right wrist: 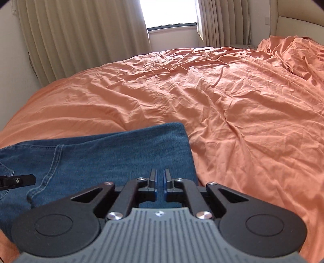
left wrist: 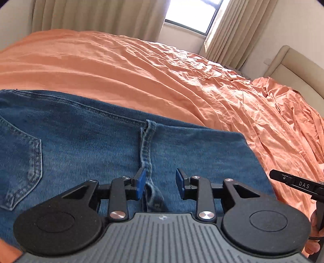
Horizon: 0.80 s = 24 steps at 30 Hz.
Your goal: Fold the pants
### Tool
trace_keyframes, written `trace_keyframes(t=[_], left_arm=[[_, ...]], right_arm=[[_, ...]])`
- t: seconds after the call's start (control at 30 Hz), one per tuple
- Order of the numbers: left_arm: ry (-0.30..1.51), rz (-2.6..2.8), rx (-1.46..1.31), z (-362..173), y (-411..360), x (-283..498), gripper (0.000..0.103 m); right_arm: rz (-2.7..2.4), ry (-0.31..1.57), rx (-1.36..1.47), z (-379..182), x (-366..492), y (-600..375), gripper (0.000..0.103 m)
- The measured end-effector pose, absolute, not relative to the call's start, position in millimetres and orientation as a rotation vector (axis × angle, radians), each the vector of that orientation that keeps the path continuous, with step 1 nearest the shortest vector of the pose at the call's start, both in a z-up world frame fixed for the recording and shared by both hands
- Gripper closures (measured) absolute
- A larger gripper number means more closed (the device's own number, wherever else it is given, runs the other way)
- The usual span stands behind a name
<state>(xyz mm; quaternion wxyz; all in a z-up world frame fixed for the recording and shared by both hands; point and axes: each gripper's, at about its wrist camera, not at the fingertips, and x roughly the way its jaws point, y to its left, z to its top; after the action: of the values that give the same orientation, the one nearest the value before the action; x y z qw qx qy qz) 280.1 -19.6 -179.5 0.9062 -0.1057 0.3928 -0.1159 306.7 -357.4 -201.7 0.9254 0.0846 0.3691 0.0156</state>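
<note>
Blue jeans [left wrist: 81, 141] lie folded flat on the orange bed sheet [left wrist: 141, 66], a back pocket [left wrist: 22, 161] at the left and a thick seam [left wrist: 146, 145] running down the middle. My left gripper [left wrist: 161, 178] hovers low over the denim with its blue pads apart. The seam's bunched end lies between them, next to the left pad, unpinched. In the right wrist view the jeans [right wrist: 121, 149] end in a straight folded edge at the right. My right gripper [right wrist: 160, 180] is shut above the denim near that edge, with nothing seen between its pads.
Crumpled orange bedding [right wrist: 293, 52] piles up toward the beige headboard [left wrist: 293, 66]. Cream curtains [right wrist: 81, 36] and a bright window [right wrist: 168, 14] stand behind the bed. The right gripper's finger [left wrist: 293, 182] and a person's hand [left wrist: 316, 222] show at the left wrist view's right edge.
</note>
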Motion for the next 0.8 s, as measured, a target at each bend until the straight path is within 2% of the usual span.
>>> trace_keyframes(t=[0.3, 0.53, 0.6, 0.67, 0.73, 0.8], left_arm=[[0.908, -0.155, -0.243, -215, -25, 274, 0.068], [0.933, -0.148, -0.29, -217, -18, 276, 0.067], [0.935, -0.155, -0.307, -207, -13, 270, 0.065], [0.887, -0.17, -0.333, -193, -1, 257, 0.051], [0.829, -0.163, -0.368, -178, 15, 242, 0.046], [0.793, -0.127, -0.387, -164, 35, 231, 0.045]], right_arm=[[0.021, 0.904, 0.173, -243, 302, -360, 0.103], [0.023, 0.877, 0.094, -243, 303, -346, 0.102], [0.067, 0.79, 0.087, -229, 294, -338, 0.099], [0.135, 0.707, 0.057, -215, 284, -322, 0.098], [0.208, 0.639, 0.023, -204, 275, -301, 0.094], [0.269, 0.608, -0.003, -200, 271, -279, 0.089]])
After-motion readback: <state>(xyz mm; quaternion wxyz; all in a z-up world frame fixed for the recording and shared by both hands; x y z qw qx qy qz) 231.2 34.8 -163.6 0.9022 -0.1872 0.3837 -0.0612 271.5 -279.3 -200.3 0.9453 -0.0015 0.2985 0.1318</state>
